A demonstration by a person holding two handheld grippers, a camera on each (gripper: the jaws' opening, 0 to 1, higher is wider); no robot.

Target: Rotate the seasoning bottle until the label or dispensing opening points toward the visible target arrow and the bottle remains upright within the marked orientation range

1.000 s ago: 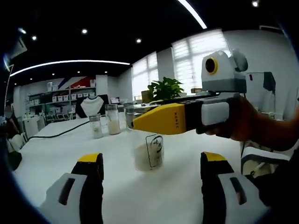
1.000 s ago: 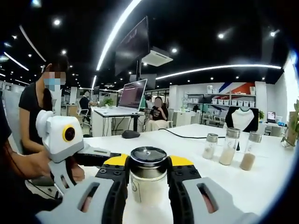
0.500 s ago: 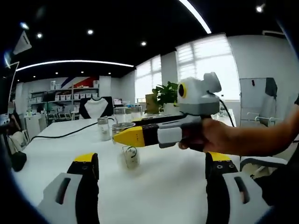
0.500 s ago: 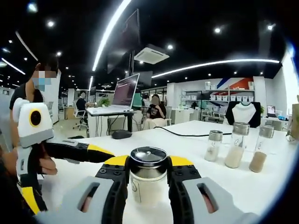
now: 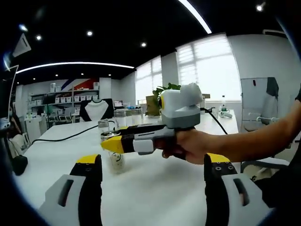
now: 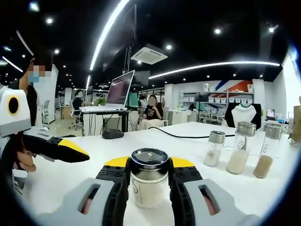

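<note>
Left gripper [image 6: 70, 153] has drawn away; right gripper [image 6: 149, 172] clamps upright seasoning bottle [image 6: 149, 183].

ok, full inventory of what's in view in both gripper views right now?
seasoning bottle: 1, clear glass with pale filling and dark lid, upright on the table between the right gripper's jaws
spare bottles: 3, clear with metal caps, pale to tan filling, in a row further back on the table
table: 1, white
cable: 1, black, across the far part of the table
mouse: 1, dark, far table edge
laptop: 1, open, on a desk behind
plant: 1, green, by the window
left gripper: yellow-tipped jaws apart, holding nothing
right gripper: yellow-tipped jaws on the seasoning bottle
</note>
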